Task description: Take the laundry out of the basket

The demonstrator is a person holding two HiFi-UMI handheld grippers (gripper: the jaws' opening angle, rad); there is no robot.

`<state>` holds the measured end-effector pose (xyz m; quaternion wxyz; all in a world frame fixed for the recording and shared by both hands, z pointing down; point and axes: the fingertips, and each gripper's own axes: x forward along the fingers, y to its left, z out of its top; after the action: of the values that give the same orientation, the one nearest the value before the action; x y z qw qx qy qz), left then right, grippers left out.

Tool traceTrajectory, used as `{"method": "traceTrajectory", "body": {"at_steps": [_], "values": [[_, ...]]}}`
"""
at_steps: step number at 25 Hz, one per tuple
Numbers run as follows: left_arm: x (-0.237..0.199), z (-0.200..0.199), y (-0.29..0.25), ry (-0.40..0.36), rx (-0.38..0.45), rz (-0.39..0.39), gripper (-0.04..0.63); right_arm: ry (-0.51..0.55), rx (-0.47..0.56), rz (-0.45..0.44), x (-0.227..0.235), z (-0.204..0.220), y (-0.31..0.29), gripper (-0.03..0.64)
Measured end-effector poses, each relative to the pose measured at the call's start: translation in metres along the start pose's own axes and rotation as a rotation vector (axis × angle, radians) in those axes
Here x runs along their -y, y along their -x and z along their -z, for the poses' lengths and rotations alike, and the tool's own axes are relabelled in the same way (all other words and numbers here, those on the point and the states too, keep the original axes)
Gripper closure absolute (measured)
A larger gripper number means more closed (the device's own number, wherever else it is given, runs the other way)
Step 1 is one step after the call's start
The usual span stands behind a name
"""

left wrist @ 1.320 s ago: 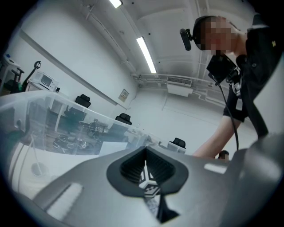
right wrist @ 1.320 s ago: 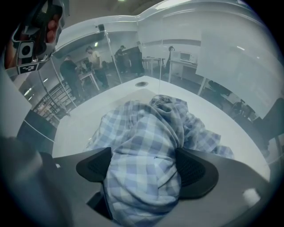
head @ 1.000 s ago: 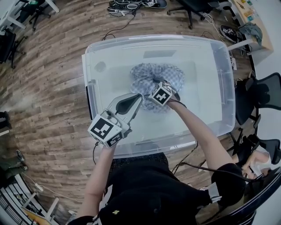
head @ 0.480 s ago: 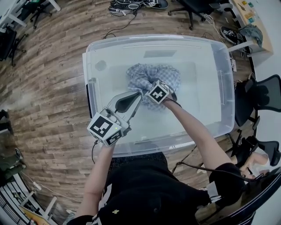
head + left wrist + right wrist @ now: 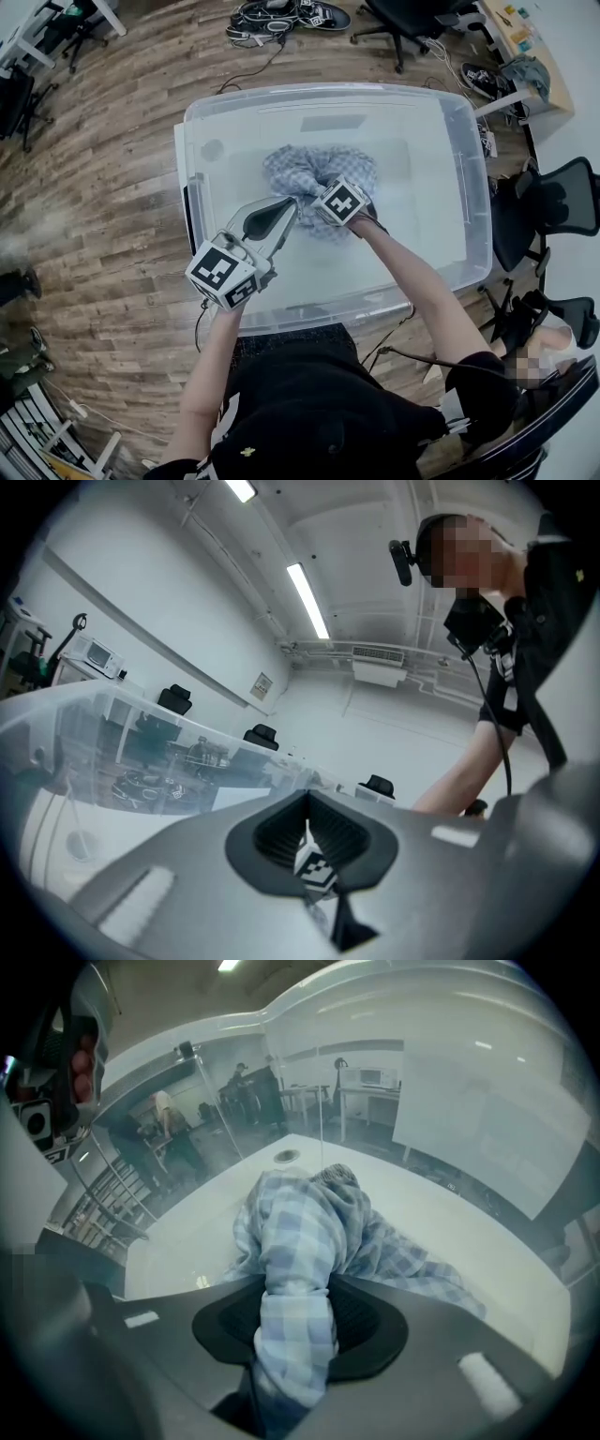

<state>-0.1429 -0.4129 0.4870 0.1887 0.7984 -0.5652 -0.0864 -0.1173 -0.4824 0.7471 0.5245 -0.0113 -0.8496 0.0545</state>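
Right gripper (image 5: 316,190), jaws just closing, clamps the checked cloth (image 5: 298,169) in the clear bin (image 5: 473,187). Left gripper (image 5: 293,202), jaws together, sits at the cloth's 7 o'clock. The floor (image 5: 112,159) is wood, with a chair (image 5: 562,202) at 3 o'clock.

Worn wood-plank floor (image 5: 103,187) spreads through a workshop, where a tangle of black straps and cables (image 5: 277,14) lies at the far edge beside a black office chair (image 5: 398,14). A second black chair (image 5: 562,202) stands at right, with a dark shoe (image 5: 480,77) beyond it. Overhead, strip lights (image 5: 307,600) glow, and a white microwave (image 5: 97,654) sits by the wall.
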Motion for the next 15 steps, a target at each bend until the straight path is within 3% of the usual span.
{"method": "traceTrajectory", "body": {"at_steps": [15], "values": [[0.016,-0.026,0.015,-0.024,0.036,0.046,0.588,-0.144,0.282,0.075,0.01,-0.059,0.097,0.463]]}}
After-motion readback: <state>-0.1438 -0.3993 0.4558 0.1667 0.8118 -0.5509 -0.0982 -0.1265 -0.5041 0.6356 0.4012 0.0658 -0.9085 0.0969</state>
